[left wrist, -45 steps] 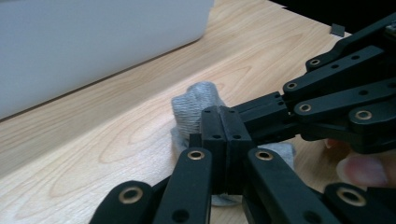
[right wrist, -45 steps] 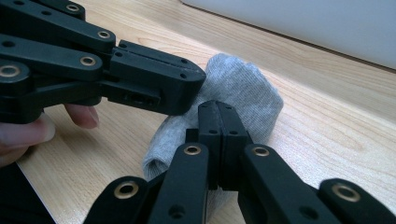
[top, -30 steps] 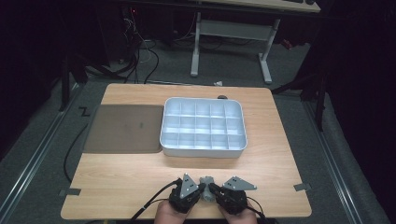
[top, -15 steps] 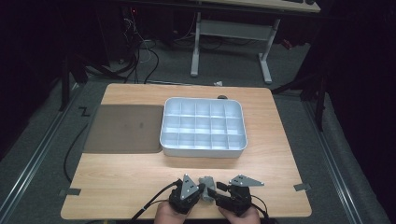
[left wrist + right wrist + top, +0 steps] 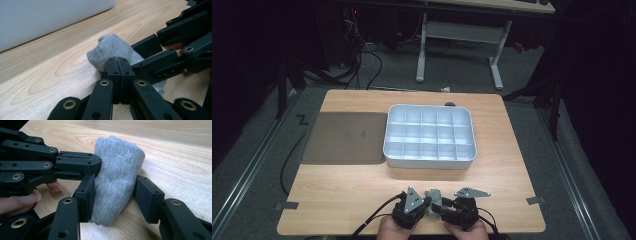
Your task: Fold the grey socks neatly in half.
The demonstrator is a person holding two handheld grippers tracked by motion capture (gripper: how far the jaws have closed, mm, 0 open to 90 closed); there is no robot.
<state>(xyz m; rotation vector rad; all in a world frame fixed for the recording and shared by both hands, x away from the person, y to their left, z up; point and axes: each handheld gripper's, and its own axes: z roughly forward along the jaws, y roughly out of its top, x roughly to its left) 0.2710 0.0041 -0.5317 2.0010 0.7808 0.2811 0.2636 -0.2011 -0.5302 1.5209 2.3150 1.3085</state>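
At the lower middle of the high view, the left gripper (image 5: 426,204) and the right gripper (image 5: 443,210) meet over a small grey rolled sock (image 5: 433,199) near the front edge of the wooden table (image 5: 512,195). In the left gripper view, the left gripper's (image 5: 117,60) jaws stand pressed together at centre frame, their tips pinching the near edge of the grey sock (image 5: 112,48), which bulges out beyond them toward upper centre. In the right gripper view, the right gripper's (image 5: 113,188) jaws, which have just been opening and then easing slightly back, stand wide on either side of the sock (image 5: 117,177); the left jaw lies against the cloth, while a narrow gap shows before the right jaw, so the grip is loose rather than clamped. The left gripper (image 5: 77,165) reaches in from the left of that frame, touching the sock's side, with fingertips (image 5: 27,198) of a hand showing at lower left. The sock stands on the table, tilted slightly. Farther up the high view, at centre frame, sits a white compartment tray (image 5: 430,160), and just beside it to the left lies a dark mat (image 5: 344,137). Strips of tape (image 5: 536,200) mark the table's lower corners.
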